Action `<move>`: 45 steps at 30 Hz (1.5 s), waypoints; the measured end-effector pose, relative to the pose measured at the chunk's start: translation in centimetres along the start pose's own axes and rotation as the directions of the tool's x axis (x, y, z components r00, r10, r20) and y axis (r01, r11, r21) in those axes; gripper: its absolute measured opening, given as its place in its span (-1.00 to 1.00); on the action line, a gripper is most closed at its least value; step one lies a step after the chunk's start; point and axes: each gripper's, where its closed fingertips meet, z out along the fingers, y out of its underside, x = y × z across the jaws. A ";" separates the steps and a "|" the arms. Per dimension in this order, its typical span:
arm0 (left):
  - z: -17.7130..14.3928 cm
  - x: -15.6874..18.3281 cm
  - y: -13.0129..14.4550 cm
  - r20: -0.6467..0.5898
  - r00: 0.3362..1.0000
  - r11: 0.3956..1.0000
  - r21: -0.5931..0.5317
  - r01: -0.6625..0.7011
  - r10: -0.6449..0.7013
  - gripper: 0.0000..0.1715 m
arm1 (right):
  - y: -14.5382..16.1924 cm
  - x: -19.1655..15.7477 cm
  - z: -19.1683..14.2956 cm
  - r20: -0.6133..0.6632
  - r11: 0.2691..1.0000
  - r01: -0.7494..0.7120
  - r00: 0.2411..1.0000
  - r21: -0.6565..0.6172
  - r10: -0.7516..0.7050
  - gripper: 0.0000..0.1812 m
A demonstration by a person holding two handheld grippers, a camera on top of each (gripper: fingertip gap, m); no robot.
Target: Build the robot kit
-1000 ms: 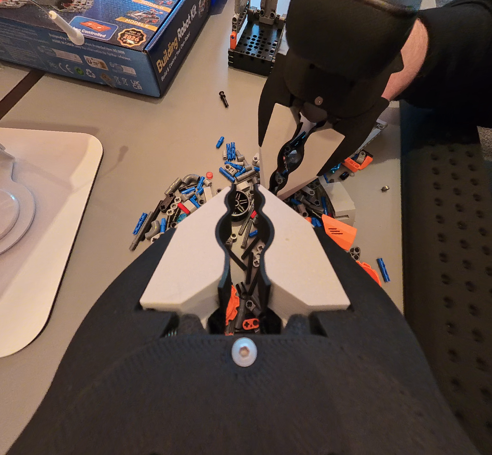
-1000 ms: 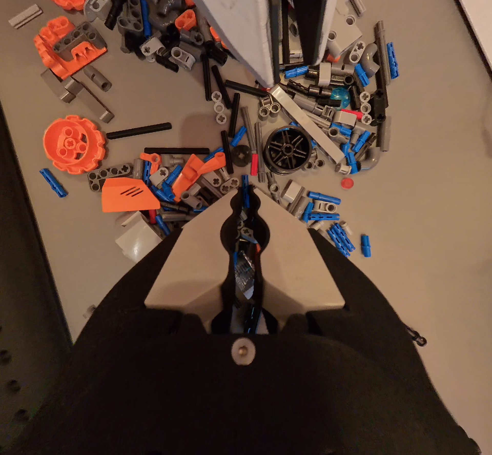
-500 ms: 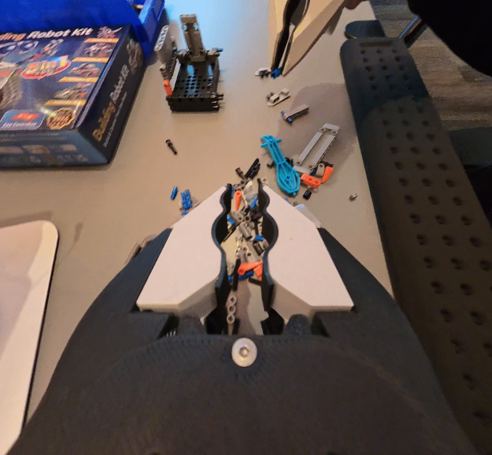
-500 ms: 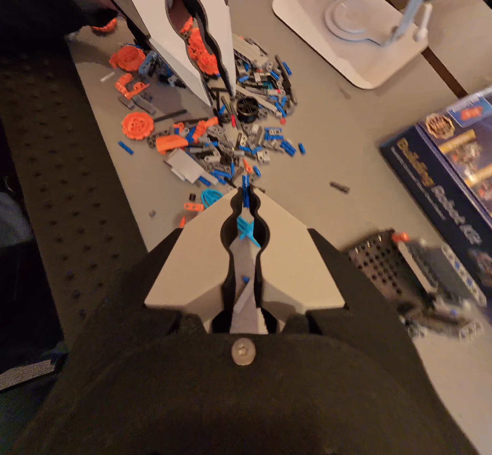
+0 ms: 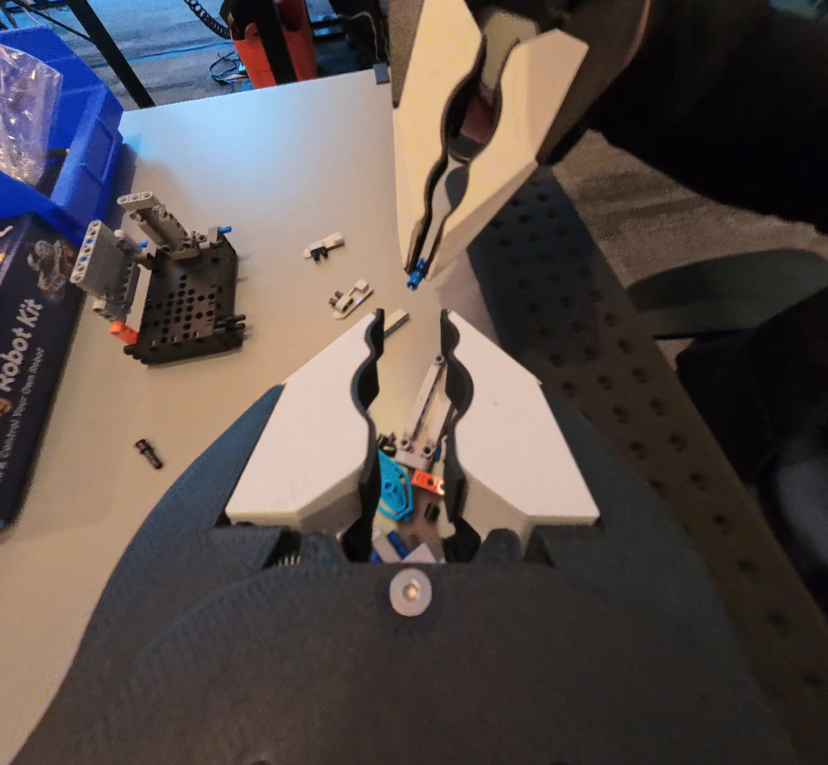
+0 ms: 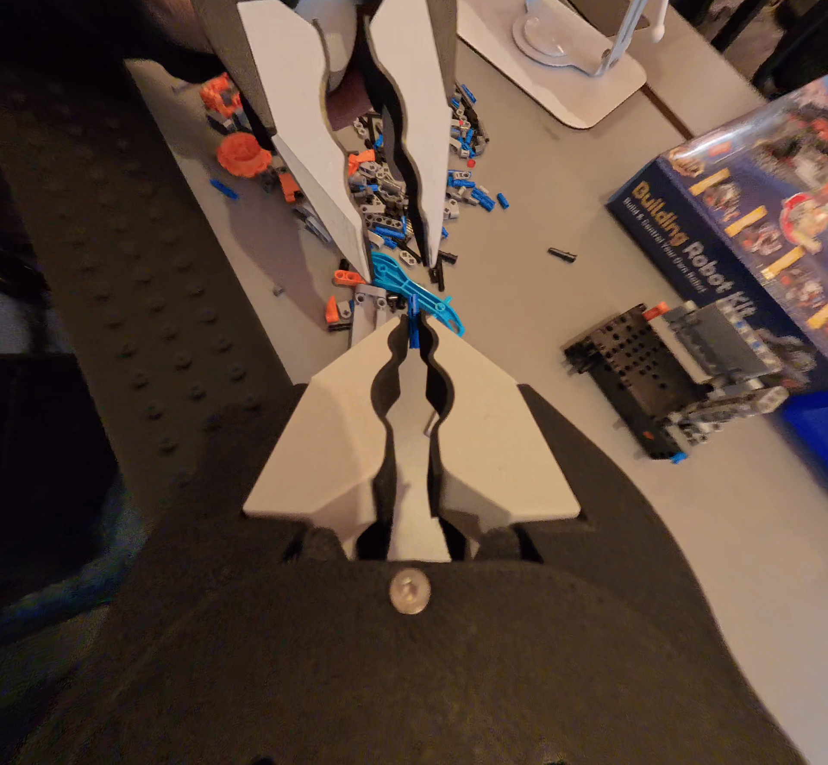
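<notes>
Blue pin (image 6: 413, 323) pinched at right gripper (image 6: 414, 326) tips.

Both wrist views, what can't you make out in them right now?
- Left wrist view: the open left gripper covers most of the loose plastic pieces; only a turquoise flat part and a grey beam show through its gap.
- Right wrist view: the black perforated assembly is motion-blurred.
- Right gripper: how deep the small blue pin sits between its fingertips is hidden.

Parts pile (image 6: 416, 188) on table (image 6: 560, 309); box (image 6: 735, 224) right; assembly (image 6: 663, 385) before box.
</notes>
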 end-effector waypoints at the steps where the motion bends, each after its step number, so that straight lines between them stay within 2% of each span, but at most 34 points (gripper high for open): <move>1: 0.2 0.2 -0.3 -0.014 1.000 1.000 0.015 0.026 -0.026 -0.74 | -0.3 -0.2 0.0 -0.014 0.999 0.034 0.999 -0.002 -0.034 -0.98; 4: 0.5 0.9 -1.2 -0.089 0.989 0.990 0.072 0.125 -0.118 -0.75 | -0.8 -0.6 0.0 -0.060 0.994 0.112 0.992 -0.016 -0.113 -0.98; 9: 0.3 1.0 -1.6 -0.176 0.954 0.956 0.124 0.265 -0.241 -0.89 | -1.4 -0.3 -0.1 -0.163 0.973 0.230 0.959 -0.032 -0.232 -0.98; 14: -0.8 1.1 -2.6 -0.264 0.922 0.919 0.199 0.341 -0.284 -0.99 | -2.7 -0.5 -0.8 -0.248 0.937 0.349 0.905 -0.033 -0.346 -0.98; 16: -1.3 0.7 -3.0 -0.250 0.928 0.915 0.228 0.333 -0.275 -1.00 | -3.3 -0.3 -0.9 -0.286 0.934 0.356 0.894 -0.016 -0.345 -0.98; 19: -2.1 0.5 -3.7 -0.290 0.911 0.883 0.283 0.374 -0.293 -1.00 | -4.2 0.1 -1.3 -0.313 0.941 0.337 0.898 0.036 -0.310 -0.90; 21: -2.5 0.8 -4.2 -0.315 0.904 0.870 0.307 0.386 -0.290 -1.00 | -4.5 0.2 -1.3 -0.321 0.940 0.336 0.898 0.055 -0.302 -0.92; 26: -3.0 0.8 -4.8 -0.352 0.887 0.842 0.340 0.419 -0.299 -0.99 | -5.0 0.2 -1.4 -0.342 0.936 0.349 0.886 0.052 -0.312 -0.98; 28: -3.0 0.9 -4.9 -0.376 0.871 0.833 0.330 0.445 -0.316 -0.90 | -5.0 0.4 -1.4 -0.362 0.930 0.366 0.870 0.022 -0.334 -0.98; 30: -2.9 0.5 -4.6 -0.341 0.883 0.839 0.331 0.432 -0.321 -0.98 | -5.0 0.4 -1.2 -0.379 0.923 0.386 0.852 -0.009 -0.360 -0.98; 33: -3.2 0.2 -4.6 -0.314 0.896 0.843 0.343 0.414 -0.313 -0.99 | -5.3 0.6 -1.1 -0.417 0.911 0.411 0.821 -0.043 -0.390 -0.98; 37: -3.8 -0.1 -5.2 -0.310 0.898 0.829 0.371 0.418 -0.314 -0.99 | -6.1 0.8 -1.6 -0.439 0.920 0.391 0.831 0.023 -0.342 -0.97; 45: -3.9 0.0 -5.5 -0.351 0.875 0.804 0.379 0.459 -0.334 -0.96 | -6.4 0.7 -1.6 -0.449 0.904 0.427 0.808 -0.001 -0.382 -0.98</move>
